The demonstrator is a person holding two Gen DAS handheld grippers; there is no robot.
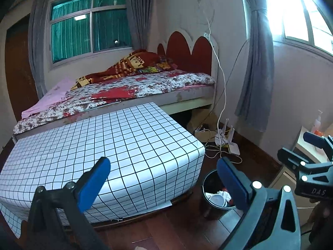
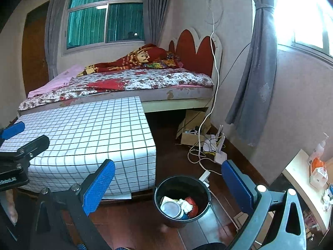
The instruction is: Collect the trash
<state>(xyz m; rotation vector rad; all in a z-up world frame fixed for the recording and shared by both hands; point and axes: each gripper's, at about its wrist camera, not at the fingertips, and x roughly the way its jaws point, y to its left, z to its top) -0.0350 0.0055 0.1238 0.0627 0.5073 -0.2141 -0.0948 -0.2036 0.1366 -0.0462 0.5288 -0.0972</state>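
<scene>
Left gripper (image 1: 164, 179) held with blue fingers (image 1: 94, 183) spread wide, nothing between them. Right gripper (image 2: 168, 182) likewise splayed apart and empty, poised above the bin (image 2: 182, 200). Black bin stood on the wooden floor (image 2: 145, 225), just beside the corner of the tabletop (image 2: 87, 137) draped in a checked cloth. Inside the bin lay the trash (image 2: 179, 207): a round white lid, crumpled paper, something red. Behind, a bed (image 2: 129, 83) with floral covers; cables (image 2: 199, 156) tangled on the floor near the wall.

Dark wood floor (image 2: 170, 162): black bin (image 2: 182, 200), checked-cloth table (image 2: 87, 137), cables (image 2: 199, 158).
</scene>
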